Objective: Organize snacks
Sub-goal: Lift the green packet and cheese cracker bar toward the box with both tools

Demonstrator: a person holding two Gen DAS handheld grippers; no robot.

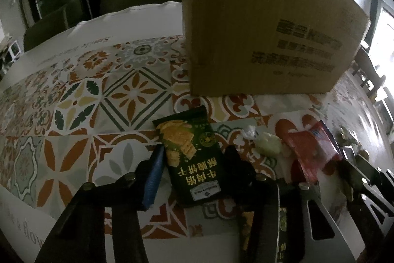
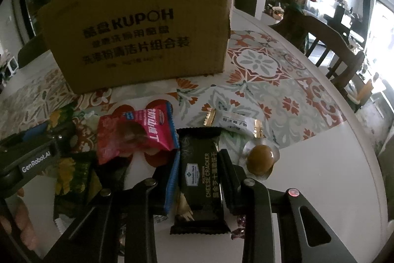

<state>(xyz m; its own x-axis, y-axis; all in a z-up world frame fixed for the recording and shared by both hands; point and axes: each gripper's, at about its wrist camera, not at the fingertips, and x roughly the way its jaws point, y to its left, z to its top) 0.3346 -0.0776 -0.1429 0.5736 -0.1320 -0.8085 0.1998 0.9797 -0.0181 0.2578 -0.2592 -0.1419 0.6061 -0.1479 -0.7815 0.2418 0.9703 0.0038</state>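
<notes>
- Your left gripper (image 1: 190, 166) set its fingers either side of the green biscuit packet (image 1: 190, 159); whether they pinched it couldn't be told.
- Your right gripper (image 2: 198, 176) pinched the black cheese cracker packet (image 2: 199, 179), apparently ready for lifting.
- The red packet (image 2: 138, 132) and wrapped sweet (image 2: 261, 158) lay loose on the tabletop (image 2: 320, 164), probably awaiting sorting.
- The cardboard box (image 2: 147, 26) stood just behind, likely their destination.
</notes>
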